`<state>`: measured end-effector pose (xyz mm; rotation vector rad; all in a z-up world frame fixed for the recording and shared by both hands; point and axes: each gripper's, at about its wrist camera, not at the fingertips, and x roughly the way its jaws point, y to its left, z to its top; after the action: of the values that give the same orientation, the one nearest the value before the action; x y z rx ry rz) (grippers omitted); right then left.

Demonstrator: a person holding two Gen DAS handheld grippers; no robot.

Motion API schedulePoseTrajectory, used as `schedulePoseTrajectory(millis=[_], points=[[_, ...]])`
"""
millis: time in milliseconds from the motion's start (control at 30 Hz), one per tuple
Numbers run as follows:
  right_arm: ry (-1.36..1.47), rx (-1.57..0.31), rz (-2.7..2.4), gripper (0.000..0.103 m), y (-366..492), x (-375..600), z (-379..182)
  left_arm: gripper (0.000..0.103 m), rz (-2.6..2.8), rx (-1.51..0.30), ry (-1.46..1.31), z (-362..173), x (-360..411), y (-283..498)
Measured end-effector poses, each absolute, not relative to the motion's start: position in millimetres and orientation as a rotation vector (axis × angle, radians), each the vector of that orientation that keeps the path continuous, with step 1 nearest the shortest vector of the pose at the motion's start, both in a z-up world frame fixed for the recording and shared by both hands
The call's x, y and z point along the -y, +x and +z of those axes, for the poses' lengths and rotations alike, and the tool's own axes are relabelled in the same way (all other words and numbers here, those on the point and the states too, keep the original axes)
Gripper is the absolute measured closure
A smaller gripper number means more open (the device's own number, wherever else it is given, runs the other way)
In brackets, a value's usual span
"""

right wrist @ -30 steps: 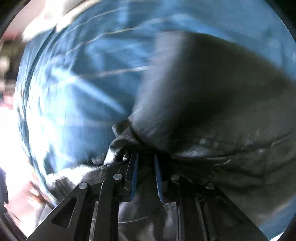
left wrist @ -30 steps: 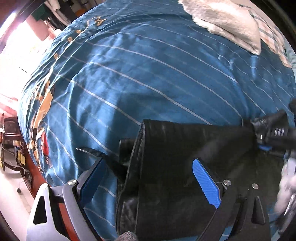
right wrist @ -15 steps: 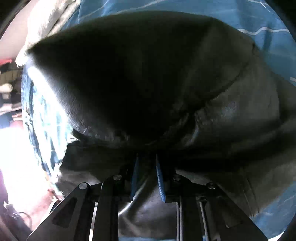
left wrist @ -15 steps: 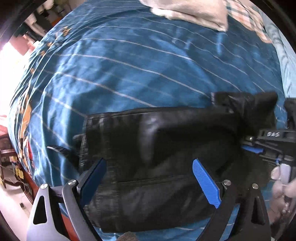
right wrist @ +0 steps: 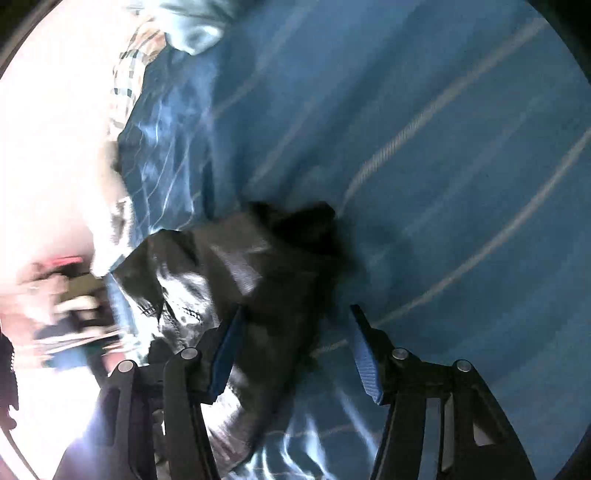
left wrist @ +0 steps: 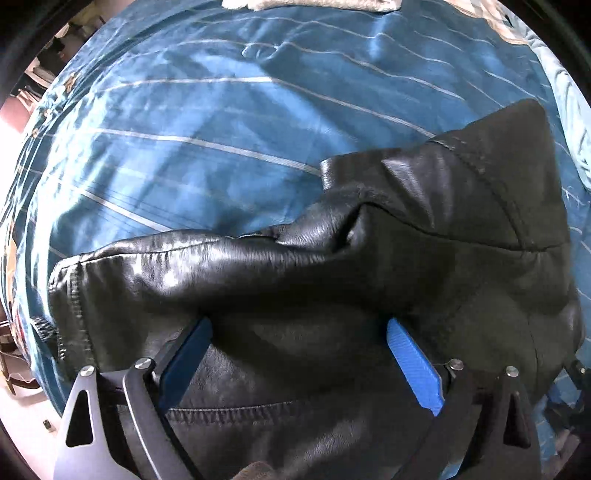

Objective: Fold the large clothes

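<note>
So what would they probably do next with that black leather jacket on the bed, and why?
Probably lower the left hand-held gripper, open wide over the black leather jacket, to press down the raised ridge. The jacket lies bunched and humped on the blue striped bedspread. The right hand-held gripper, whose jaws have just been opening, grips nothing.

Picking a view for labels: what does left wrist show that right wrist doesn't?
Left wrist only: the black leather garment sharp, with stitched seams, and a white fluffy item at the top edge. Right wrist only: a checked cloth and blurred room clutter at left. Both: the garment, the blue striped bedcover, and each view's own claw, left and right, open.
</note>
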<state>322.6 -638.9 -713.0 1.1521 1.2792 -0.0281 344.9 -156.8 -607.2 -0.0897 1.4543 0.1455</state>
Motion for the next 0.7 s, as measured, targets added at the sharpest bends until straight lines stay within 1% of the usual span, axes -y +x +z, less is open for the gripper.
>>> schedulePoseTrajectory(millis=[67,100,133,167,333,367,400,433,467,567,700], points=[[1.285,-1.202,0.093,0.044,327,636,-732,0.000,0.128,-1.453,-0.115,-609,152,343],[1.301,-1.186,0.113,0.044,339,625,-738,0.000,0.119,-1.453,-0.121,-609,150,343],[1.330,-1.149,0.163,0.039,344,622,-742,0.000,0.111,-1.452,-0.125,-609,149,343],[1.347,-1.125,0.204,0.039,352,616,-745,0.000,0.105,-1.452,-0.126,-609,148,342],[1.384,-1.090,0.315,0.039,381,589,-766,0.000,0.094,-1.463,-0.134,-611,141,346],[1.382,-1.090,0.328,0.042,390,582,-767,0.000,0.094,-1.462,-0.134,-611,142,347],[1.383,-1.084,0.341,0.047,396,576,-766,0.000,0.096,-1.456,-0.135,-611,141,348],[1.395,-1.068,0.363,0.070,400,573,-764,0.000,0.098,-1.450,-0.138,-610,137,349],[1.408,-1.058,0.388,0.075,400,572,-760,0.000,0.101,-1.447,-0.146,-610,135,351],[1.382,-1.014,0.453,0.078,403,564,-732,0.000,0.096,-1.459,-0.161,-613,131,357],[1.283,-1.016,0.519,0.079,406,537,-687,0.000,0.069,-1.446,-0.179,-613,127,359]])
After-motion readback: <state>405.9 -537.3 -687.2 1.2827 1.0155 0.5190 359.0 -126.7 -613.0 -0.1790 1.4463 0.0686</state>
